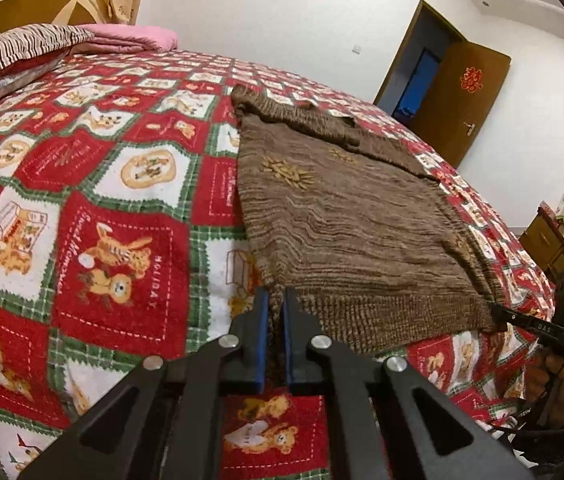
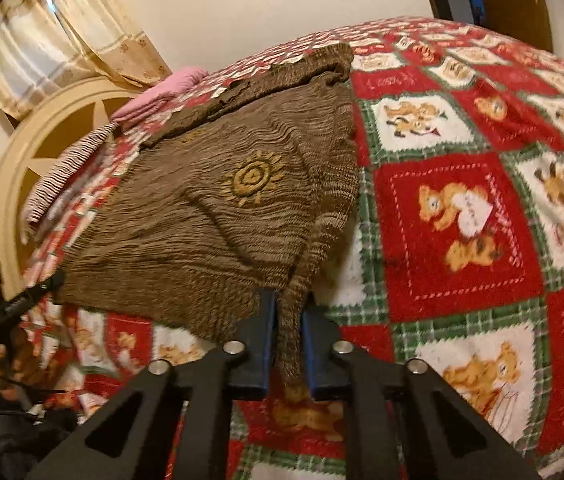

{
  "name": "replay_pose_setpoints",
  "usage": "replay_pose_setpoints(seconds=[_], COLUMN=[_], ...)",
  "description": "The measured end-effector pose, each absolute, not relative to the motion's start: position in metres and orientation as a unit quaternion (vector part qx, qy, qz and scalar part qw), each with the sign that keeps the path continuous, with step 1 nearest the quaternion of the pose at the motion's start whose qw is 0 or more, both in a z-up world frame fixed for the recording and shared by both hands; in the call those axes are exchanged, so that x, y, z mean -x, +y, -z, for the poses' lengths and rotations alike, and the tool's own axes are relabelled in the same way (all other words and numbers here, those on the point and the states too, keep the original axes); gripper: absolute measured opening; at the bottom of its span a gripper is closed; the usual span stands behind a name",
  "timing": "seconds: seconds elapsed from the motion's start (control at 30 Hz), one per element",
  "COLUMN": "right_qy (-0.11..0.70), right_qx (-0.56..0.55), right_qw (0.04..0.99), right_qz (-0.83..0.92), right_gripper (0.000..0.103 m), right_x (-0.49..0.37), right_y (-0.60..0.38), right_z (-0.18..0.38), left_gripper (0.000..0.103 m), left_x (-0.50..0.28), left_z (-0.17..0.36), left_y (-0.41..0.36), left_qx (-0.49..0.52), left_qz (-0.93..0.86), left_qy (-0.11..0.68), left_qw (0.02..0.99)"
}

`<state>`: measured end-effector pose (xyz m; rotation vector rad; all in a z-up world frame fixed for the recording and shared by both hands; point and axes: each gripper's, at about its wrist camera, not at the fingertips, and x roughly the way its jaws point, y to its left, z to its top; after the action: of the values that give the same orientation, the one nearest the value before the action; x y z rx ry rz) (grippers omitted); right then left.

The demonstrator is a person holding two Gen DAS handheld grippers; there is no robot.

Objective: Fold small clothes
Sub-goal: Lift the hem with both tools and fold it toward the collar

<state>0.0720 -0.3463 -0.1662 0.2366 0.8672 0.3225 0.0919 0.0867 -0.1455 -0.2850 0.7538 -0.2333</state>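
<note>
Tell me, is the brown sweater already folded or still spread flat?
Mostly spread: the brown sweater lies flat on the bedspread, only one sleeve folded across the top. Each gripper, left and right, pinches a hem corner.

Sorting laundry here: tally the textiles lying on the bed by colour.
Brown sweater: 1
Pink blanket: 1
Striped blanket: 1
Red checked bedspread: 1
Total: 4

White walls, open brown door [image 1: 461, 92], cream curtains [image 2: 62, 28], rounded headboard [image 2: 46, 136]
</note>
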Motion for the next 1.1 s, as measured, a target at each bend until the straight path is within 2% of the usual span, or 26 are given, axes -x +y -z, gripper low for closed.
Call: replay_pose_setpoints(seconds=[0.2, 0.3, 0.53, 0.7, 0.8, 0.83, 0.9, 0.93, 0.97, 1.0, 1.1], right_qy=[0.355, 0.354, 0.424, 0.419, 0.416, 0.419, 0.429, 0.433, 0.431, 0.421, 0.414], right_qx=[-0.138, -0.148, -0.128, -0.16, -0.193, -0.195, -0.194, -0.193, -0.195, -0.199, -0.186], right_qw=[0.91, 0.905, 0.882, 0.88, 0.872, 0.871, 0.868, 0.867, 0.868, 0.872, 0.876], right_qz=[-0.16, -0.183, -0.163, -0.159, -0.172, -0.165, -0.155, -0.152, -0.149, -0.149, -0.162], right_gripper=[0.005, 0.005, 0.005, 0.005, 0.006, 0.008, 0.024, 0.047, 0.062, 0.063, 0.063], right_x=[-0.053, -0.046, -0.05, -0.051, -0.052, -0.053, -0.056, -0.058, -0.056, -0.054, -0.052], right_y=[-0.371, -0.373, -0.367, -0.38, -0.384, -0.384, -0.382, -0.381, -0.382, -0.382, -0.379], right_z=[0.113, 0.1, 0.153, 0.162, 0.163, 0.164, 0.167, 0.169, 0.171, 0.17, 0.169], left_gripper=[0.006, 0.006, 0.006, 0.008, 0.014, 0.021, 0.028, 0.032, 0.035, 0.041, 0.044], left_x=[-0.08, -0.08, -0.082, -0.085, -0.087, -0.088, -0.088, -0.087, -0.087, -0.086, -0.086], left_z=[0.126, 0.134, 0.151, 0.159, 0.165, 0.168, 0.17, 0.169, 0.168, 0.167, 0.169], left_y=[0.092, 0.09, 0.09, 0.089, 0.086, 0.086, 0.086, 0.085, 0.083, 0.081, 0.078], left_qx=[0.142, 0.139, 0.135, 0.133, 0.134, 0.136, 0.143, 0.143, 0.139, 0.134, 0.127], left_qz=[0.132, 0.136, 0.128, 0.116, 0.105, 0.107, 0.113, 0.115, 0.118, 0.121, 0.122], left_qy=[0.343, 0.352, 0.372, 0.378, 0.388, 0.393, 0.397, 0.396, 0.395, 0.395, 0.396], left_qw=[0.919, 0.916, 0.909, 0.909, 0.906, 0.903, 0.9, 0.9, 0.9, 0.901, 0.901])
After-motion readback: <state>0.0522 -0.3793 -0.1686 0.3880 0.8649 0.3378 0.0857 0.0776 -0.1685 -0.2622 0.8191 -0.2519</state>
